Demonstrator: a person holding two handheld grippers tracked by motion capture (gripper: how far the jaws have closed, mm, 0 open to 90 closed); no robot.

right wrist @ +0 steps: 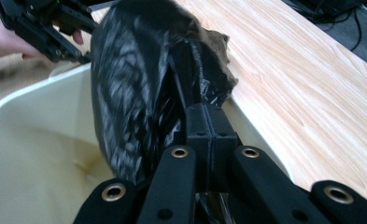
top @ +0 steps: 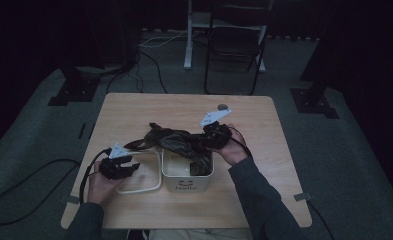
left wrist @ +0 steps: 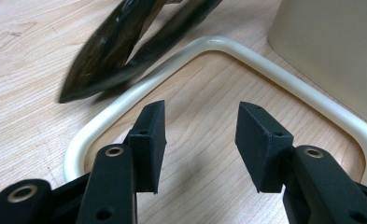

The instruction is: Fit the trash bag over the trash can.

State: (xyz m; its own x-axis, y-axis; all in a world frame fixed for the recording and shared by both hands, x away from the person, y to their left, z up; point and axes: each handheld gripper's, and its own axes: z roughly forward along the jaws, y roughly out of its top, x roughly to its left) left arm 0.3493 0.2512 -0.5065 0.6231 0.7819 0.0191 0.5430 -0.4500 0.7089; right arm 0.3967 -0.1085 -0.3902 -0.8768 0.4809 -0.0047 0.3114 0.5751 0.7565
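Note:
A black plastic bag (top: 176, 141) lies crumpled across the table and hangs partly into a small cream bin (top: 187, 181) marked "Hello". My right gripper (top: 215, 135) is shut on the bag (right wrist: 139, 93) at the bin's far right rim (right wrist: 41, 88). My left gripper (top: 129, 167) sits left of the bin, open, its jaws empty over the bin's white handle loop (left wrist: 125, 112), which lies flat on the table. A loose end of the bag (left wrist: 111, 51) lies just beyond that loop. The left gripper (right wrist: 45, 28) also shows far off in the right gripper view.
The wooden table (top: 134, 115) has bare surface at the back and on the right. A small round grey object (top: 223, 106) rests near the far edge. A black folding chair (top: 236, 45) and cables (top: 149, 60) are on the floor behind the table.

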